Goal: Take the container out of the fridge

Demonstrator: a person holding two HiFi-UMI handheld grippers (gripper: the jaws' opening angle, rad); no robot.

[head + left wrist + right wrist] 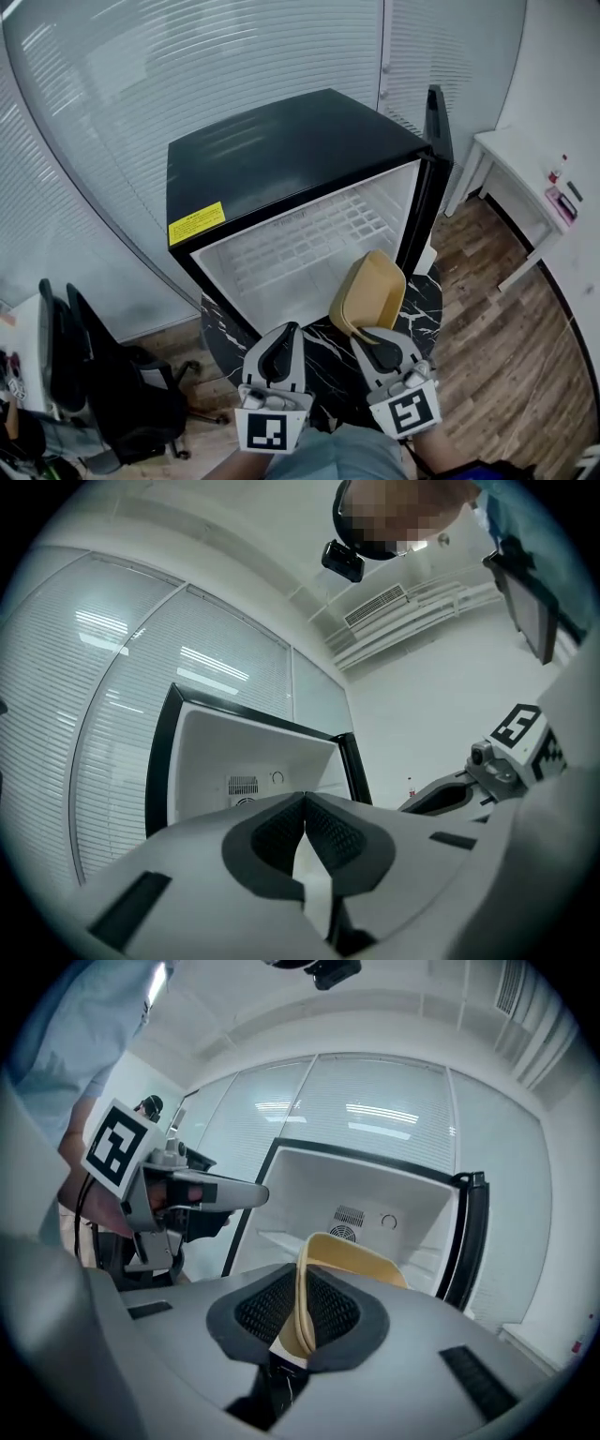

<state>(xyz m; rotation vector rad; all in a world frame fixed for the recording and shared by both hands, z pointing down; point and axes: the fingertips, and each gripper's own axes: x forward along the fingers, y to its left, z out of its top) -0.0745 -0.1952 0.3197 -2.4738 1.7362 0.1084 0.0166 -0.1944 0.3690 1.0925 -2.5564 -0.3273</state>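
- The right gripper [302,1312] has its jaws pinched on the thin rim of a pale yellow plastic container [352,1258]. The rim runs between the two ribbed black pads [258,1309].
- In the head view the same container [370,291] is tilted, with its open side turned toward the fridge. It sits just above the right gripper [375,339], which alone carries it.
- The container is outside the cabinet, in front of the lower right corner of the open compartment and over the table.
- The left gripper [305,827] has its jaws pressed together at the tips with nothing between them (only the pale fridge interior shows behind the pads).
- Seen from above, the left gripper [281,342] is just beside the right one, and both point toward the fridge.
- The small black fridge [281,150] has a white interior and a white wire shelf [309,239] inside. A yellow label [196,223] sits on its front left corner.
- Its black door [436,141] stands open on the right and is seen edge-on.
- A round black marble-patterned table [422,300] lies directly in front of the fridge, below both grippers.
- A black office chair [103,375] stands to the left, and a white desk [525,159] stands to the right on the wooden plank floor [506,356].
- A glass wall with white blinds [187,66] runs behind the fridge.
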